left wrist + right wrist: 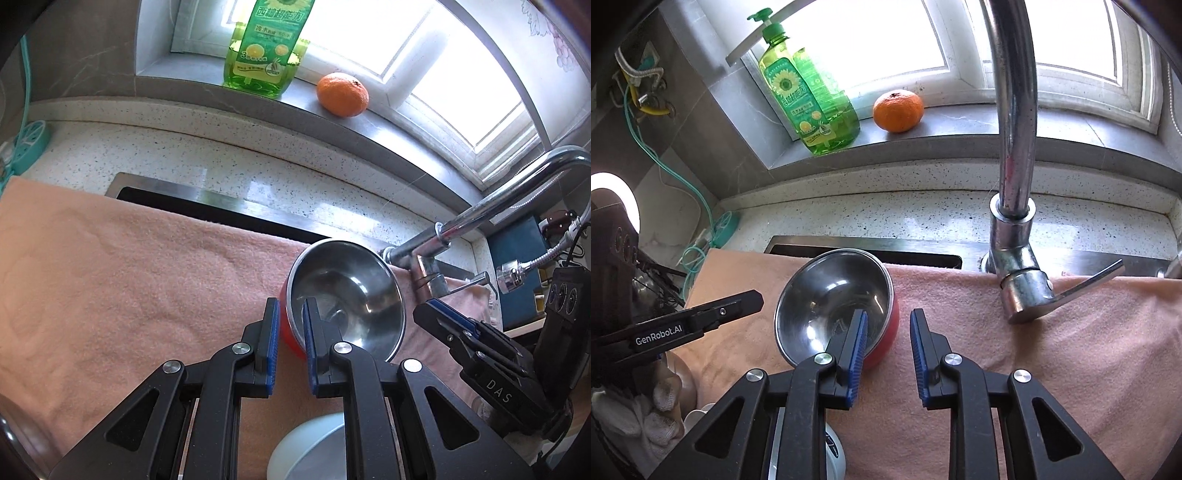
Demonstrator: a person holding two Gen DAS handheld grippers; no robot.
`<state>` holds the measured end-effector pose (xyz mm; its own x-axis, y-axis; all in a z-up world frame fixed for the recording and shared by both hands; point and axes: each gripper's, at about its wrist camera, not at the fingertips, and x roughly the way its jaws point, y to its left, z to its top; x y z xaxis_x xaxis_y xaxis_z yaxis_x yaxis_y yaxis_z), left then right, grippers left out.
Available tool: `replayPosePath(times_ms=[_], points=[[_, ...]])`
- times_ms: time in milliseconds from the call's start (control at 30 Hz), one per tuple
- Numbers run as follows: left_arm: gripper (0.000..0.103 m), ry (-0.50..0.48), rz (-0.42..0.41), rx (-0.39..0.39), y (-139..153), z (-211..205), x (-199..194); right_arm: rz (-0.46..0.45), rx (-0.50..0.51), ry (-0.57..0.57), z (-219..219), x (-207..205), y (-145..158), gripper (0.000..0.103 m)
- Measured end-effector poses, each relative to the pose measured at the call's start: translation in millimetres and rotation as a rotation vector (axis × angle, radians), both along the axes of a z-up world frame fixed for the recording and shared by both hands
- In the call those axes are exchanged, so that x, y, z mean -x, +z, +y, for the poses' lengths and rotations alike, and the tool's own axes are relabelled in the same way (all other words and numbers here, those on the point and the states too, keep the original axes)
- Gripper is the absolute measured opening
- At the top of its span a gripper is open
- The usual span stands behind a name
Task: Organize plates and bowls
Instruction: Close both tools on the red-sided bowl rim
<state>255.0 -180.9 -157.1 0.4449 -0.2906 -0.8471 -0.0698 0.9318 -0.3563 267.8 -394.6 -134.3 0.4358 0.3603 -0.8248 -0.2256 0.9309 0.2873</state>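
Observation:
A steel bowl with a red outer wall rests tilted on a pink towel laid over the sink. My left gripper straddles the bowl's near rim, one finger outside the red wall and one inside, with a narrow gap; whether it grips is unclear. My right gripper is open, its left finger over the bowl's rim and its right finger over the towel. A pale blue bowl sits under my left gripper. The right gripper also shows in the left wrist view.
A chrome faucet stands at the right of the bowl, its lever over the towel. A green detergent bottle and an orange sit on the windowsill. A speckled counter runs behind the sink.

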Motion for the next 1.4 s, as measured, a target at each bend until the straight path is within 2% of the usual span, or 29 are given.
replayPosePath(times_ms=[267, 767, 933, 1400], points=[[0.011, -0.029, 0.032, -0.008, -13, -6, -12, 0.029, 0.031, 0.0, 6, -13, -16, 0.019], [0.011, -0.046, 0.042, -0.012, -18, -7, -15, 0.075, 0.01, -0.008, 7, -21, -28, 0.015], [0.011, -0.046, 0.054, 0.0, -22, -9, -17, 0.098, -0.021, -0.012, 5, -24, -32, 0.01], [0.009, -0.044, 0.04, 0.016, -13, -9, -12, 0.096, -0.039, -0.034, 3, -22, -24, 0.007]])
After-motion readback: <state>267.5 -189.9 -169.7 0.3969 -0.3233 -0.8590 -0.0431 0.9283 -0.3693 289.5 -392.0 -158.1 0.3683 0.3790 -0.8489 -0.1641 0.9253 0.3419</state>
